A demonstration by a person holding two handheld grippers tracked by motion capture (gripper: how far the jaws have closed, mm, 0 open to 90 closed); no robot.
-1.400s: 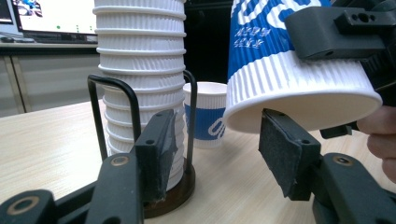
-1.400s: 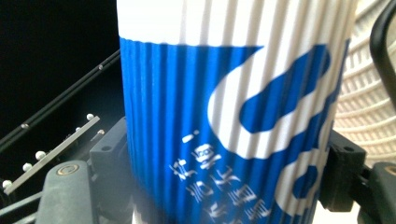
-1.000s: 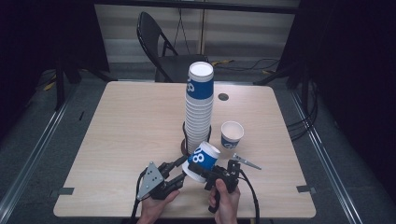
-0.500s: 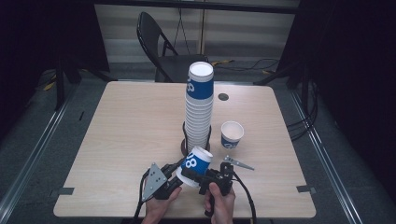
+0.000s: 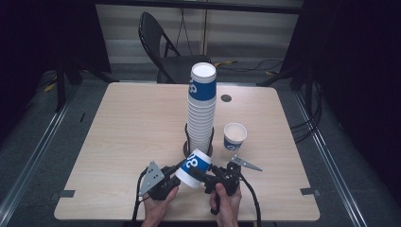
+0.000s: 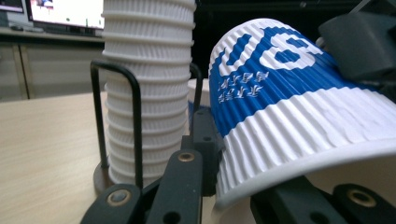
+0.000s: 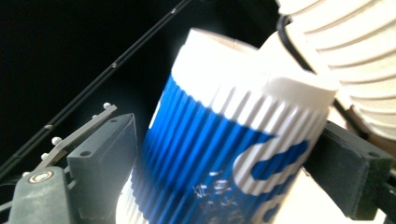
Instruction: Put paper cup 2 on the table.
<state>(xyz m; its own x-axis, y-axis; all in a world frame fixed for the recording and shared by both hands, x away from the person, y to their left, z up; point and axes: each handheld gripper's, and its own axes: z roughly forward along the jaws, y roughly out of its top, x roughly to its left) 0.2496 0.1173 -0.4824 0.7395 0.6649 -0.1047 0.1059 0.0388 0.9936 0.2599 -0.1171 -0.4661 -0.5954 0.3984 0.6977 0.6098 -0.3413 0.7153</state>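
One wooden table (image 5: 123, 137) | folding chair (image 5: 165, 52) behind | dark room

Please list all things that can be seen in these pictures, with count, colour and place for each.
table: one, light wood, centre of the high view
cup stack: one tall stack, white ribbed cups, top one with a blue band, mid-table
holder: one, black wire on a round base, around the foot of the stack
held cup: one, white and blue, tilted, at the near edge between both grippers
single cup: one, white and blue, upright, right of the stack
chair: one, black, folding, behind the table
left gripper: one, black, at the cup's rim
right gripper: one, black, fingers either side of the cup's body
hands: two, at the bottom edge
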